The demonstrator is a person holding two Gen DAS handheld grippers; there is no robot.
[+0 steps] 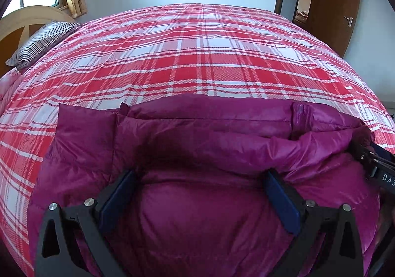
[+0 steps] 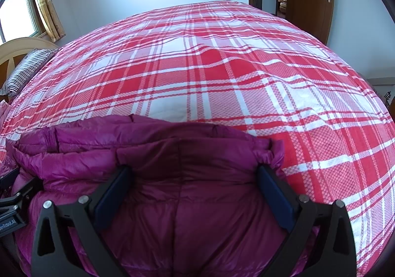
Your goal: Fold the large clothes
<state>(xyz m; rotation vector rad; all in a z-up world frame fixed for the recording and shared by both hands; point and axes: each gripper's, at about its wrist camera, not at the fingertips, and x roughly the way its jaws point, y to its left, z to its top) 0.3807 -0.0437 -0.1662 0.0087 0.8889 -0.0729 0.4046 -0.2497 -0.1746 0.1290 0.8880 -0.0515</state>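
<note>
Purple puffer jacket [image 1: 197, 153] lies at the near edge of the bed [image 1: 197, 55], collar side toward the middle of the mattress, bulk of it directly under both cameras. Left tongs [image 1: 200, 193] spread wide, blue pads to either side of a swollen quilted panel; the pads [image 1: 118, 198] look to press into the fabric but nothing is pinched between them. Right tongs [image 2: 195, 188] likewise wide apart, straddling the jacket's right-hand portion just below a rolled fold; no cloth gripped there either, so far as can be seen. The two tools sit side by side, each visible at the edge of the other's view, probably so the garment can be pressed flat or taken at two places for an even fold. Judged an early or middle stage: the jacket is bunched, not yet a neat packet. Shell is glossy, slick nylon, stitched into puffy channels; zipper [image 1: 298, 116] runs down near the collar. Expect it to spring back and slide. Bed cover is red-and-white plaid, woven, matte, lightly rippled. Striped pillow [image 1: 39, 42] at the far left by a pale wooden headboard [image 1: 22, 18]. Brown door [image 1: 333, 5] stands open beyond the bed.
</note>
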